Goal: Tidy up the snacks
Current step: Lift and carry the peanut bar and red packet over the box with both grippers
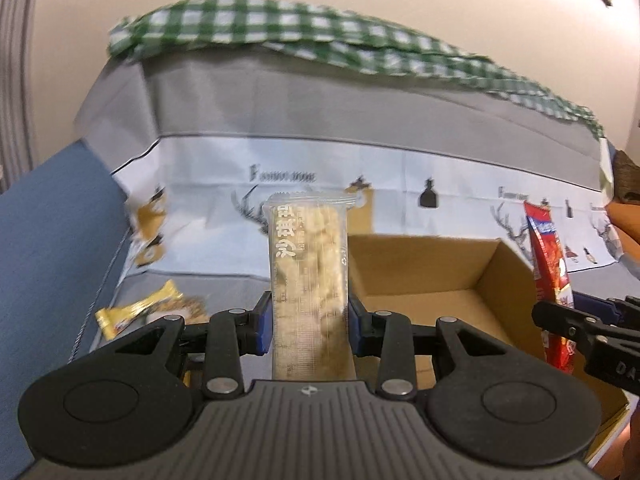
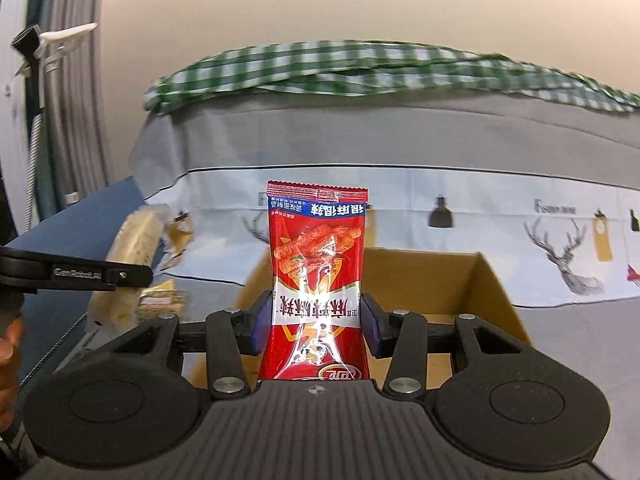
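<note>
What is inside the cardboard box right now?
The cardboard box shows only bare brown floor and walls where visible. The clear-wrapped snack bar in the left tool and the red snack packet in the right tool hide its near part.

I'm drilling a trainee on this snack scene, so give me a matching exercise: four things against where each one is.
Things:
1. clear-wrapped pastry bar
2. red snack packet
3. yellow packet
4. green checked cloth

Places:
A. draped along the top at the back
B. in the right gripper
C. lying left of the cardboard box
D. in the left gripper

Pairs: 1-D, 2-B, 3-C, 4-A
</note>
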Demonstrator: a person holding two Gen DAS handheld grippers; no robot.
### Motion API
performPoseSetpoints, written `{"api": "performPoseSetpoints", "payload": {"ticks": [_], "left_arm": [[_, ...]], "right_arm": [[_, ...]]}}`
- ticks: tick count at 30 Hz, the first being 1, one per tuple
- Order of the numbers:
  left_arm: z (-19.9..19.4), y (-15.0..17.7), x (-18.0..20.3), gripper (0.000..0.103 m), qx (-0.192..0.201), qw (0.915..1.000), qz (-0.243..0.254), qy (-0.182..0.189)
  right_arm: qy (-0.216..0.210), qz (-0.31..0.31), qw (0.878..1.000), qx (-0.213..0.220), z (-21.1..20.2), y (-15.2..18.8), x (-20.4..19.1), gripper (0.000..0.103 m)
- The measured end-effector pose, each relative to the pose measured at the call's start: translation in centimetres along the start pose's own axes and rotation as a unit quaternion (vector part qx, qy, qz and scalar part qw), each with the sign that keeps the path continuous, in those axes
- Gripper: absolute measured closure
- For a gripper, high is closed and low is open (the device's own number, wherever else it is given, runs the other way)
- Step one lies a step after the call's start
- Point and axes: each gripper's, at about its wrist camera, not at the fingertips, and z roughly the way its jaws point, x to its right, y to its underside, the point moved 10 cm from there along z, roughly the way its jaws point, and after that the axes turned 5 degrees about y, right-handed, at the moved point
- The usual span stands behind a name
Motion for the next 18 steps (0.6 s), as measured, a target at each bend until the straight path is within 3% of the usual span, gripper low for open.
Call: {"api": "performPoseSetpoints", "payload": {"ticks": [10,14,16,18], "left_arm": [[1.2,-0.2,6.5,0.063,0.033,0.9970,0.034,0.061],[1.5,1.1,9.2,0.063,0.066,0.9903,0.094,0.079],[2.0,1.8,10.4,0.063,0.063,0.9859,0.131,0.082],[2.1,1.8,10.8,0.063,0.067,0.9851,0.133,0.086]], "right_arm": [[0.054,0.031,0.998,0.014,0.0,-0.5,5.3,0.056],[0.068,0.026,0.997,0.015,0.4,-0.4,5.9,0.056],[0.076,0.024,0.997,0.011,0.6,-0.2,6.0,0.056],[0.078,0.023,0.997,0.008,0.9,0.0,6.0,0.056]]}}
